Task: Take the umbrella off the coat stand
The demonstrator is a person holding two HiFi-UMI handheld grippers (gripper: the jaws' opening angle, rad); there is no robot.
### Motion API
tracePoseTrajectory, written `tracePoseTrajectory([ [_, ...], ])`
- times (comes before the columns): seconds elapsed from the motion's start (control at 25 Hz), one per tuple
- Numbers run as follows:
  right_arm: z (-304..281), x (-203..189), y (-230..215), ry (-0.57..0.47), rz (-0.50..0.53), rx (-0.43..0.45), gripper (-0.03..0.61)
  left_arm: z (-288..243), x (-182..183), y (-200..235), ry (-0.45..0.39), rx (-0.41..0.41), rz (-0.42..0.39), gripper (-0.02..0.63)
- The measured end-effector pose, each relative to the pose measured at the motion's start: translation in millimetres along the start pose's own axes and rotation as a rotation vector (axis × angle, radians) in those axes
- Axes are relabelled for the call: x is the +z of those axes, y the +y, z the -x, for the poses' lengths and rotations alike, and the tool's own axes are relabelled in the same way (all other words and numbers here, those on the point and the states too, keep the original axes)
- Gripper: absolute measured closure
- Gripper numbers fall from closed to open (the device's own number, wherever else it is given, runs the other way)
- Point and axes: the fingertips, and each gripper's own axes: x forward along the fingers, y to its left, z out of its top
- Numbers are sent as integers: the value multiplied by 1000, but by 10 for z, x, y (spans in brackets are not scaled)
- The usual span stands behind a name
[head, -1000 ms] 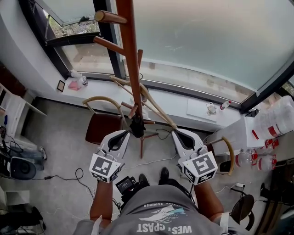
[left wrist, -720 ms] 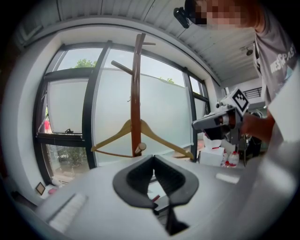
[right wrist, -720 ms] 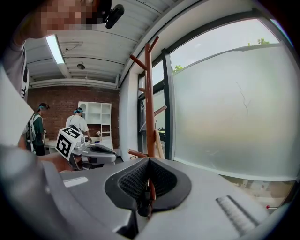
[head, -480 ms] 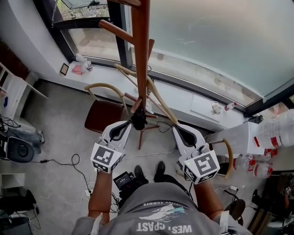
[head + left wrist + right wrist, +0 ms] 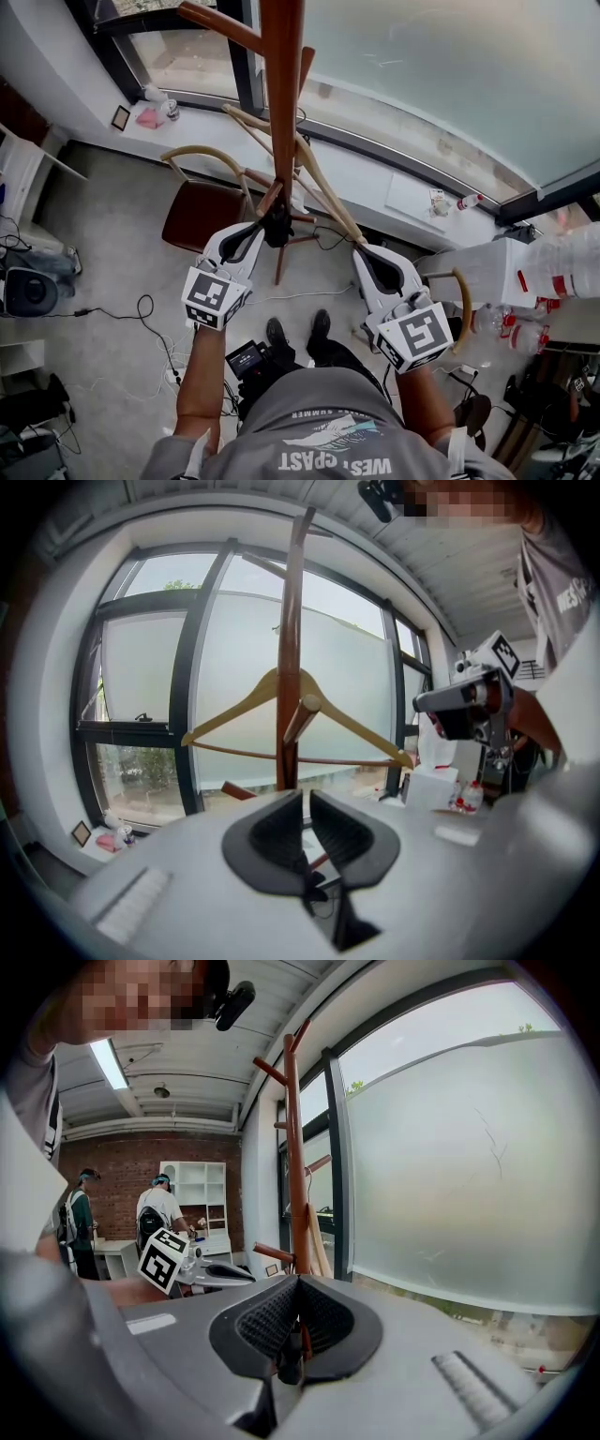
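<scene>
Left gripper (image 5: 307,797): its ribbed black pads stand a narrow slit apart and are opening, with nothing clamped between them. Right gripper (image 5: 298,1281) is clenched on nothing. The umbrella (image 5: 277,225), a small black bundle as far as I can make out, sits against the round reddish-wood coat stand (image 5: 281,103), at 1 o'clock from the left tips; I cannot tell whether they touch. 1 pale wooden hanger (image 5: 234,716) hangs on a peg. Grey concrete floor (image 5: 112,253); frosted window (image 5: 422,75) at 12 o'clock.
</scene>
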Motion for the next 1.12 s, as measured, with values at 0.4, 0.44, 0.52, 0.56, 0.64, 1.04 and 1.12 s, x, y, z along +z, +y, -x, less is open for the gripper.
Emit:
tracePoseTrajectory([
  [0.4,-99,-183,-37,20,-14,10,577,-309,-277,138,33,11,13,558],
  [0.44,-102,-195,-43,22,-16,9,577,-332,-298,148,36,12,15,553],
  [0.52,-115,-227,-60,28,-19,7,577,-381,-337,164,41,12,17,543],
  [0.56,-124,-244,-69,30,-21,7,577,-408,-355,170,44,10,18,537],
  [0.64,-139,-276,-85,36,-24,5,577,-464,-386,178,49,6,17,525],
  [1.04,-208,-414,-142,66,-35,-2,577,-743,-593,203,80,-24,20,444],
  [1.12,-228,-436,-148,69,-37,-3,577,-785,-629,208,82,-29,23,433],
])
